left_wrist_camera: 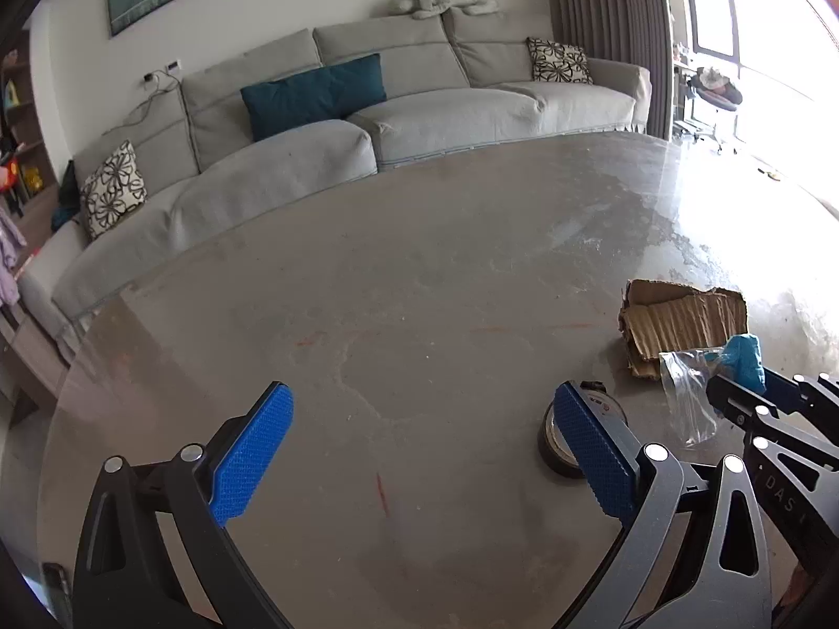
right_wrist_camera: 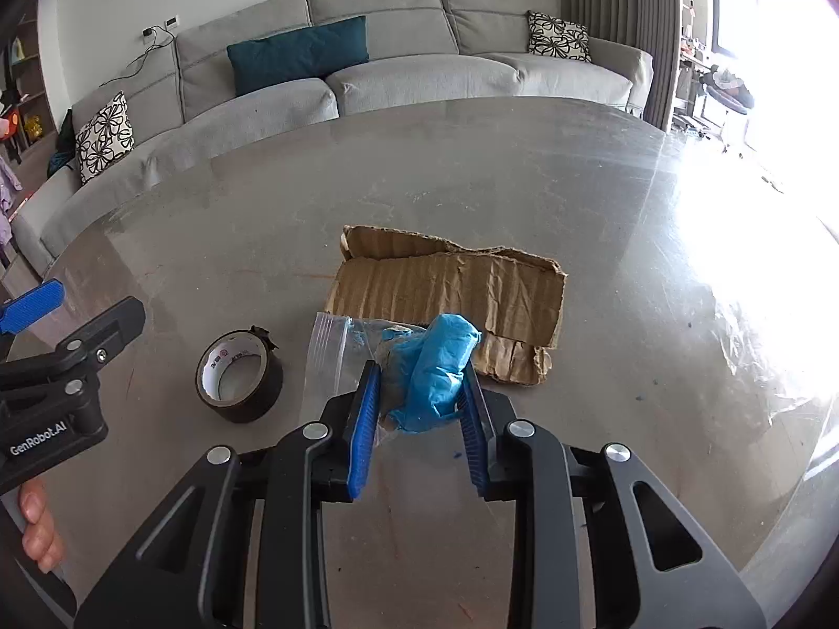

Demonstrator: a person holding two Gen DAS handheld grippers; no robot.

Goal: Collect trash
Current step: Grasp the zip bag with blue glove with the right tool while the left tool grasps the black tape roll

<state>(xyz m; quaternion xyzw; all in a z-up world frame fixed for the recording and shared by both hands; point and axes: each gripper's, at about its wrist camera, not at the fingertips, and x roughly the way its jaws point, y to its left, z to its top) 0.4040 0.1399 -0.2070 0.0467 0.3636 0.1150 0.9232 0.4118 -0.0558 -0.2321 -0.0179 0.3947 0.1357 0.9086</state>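
A crumpled blue glove (right_wrist_camera: 438, 372) lies on a clear zip bag (right_wrist_camera: 341, 351) on the round table (right_wrist_camera: 472, 167). My right gripper (right_wrist_camera: 419, 382) is shut on the blue glove, with the bag partly between its pads too. It also shows in the left wrist view (left_wrist_camera: 734, 393), with the glove (left_wrist_camera: 742, 359) and bag (left_wrist_camera: 687, 393). A torn cardboard piece (right_wrist_camera: 451, 288) lies just behind. A brown tape roll (right_wrist_camera: 238, 375) stands to the left. My left gripper (left_wrist_camera: 419, 451) is open and empty over the table, its right finger in front of the tape roll (left_wrist_camera: 558, 445).
A grey sofa (left_wrist_camera: 367, 120) with cushions curves behind the table's far edge. Bright glare from a window (right_wrist_camera: 760, 26) washes out the table's right side. Shelves stand at the far left.
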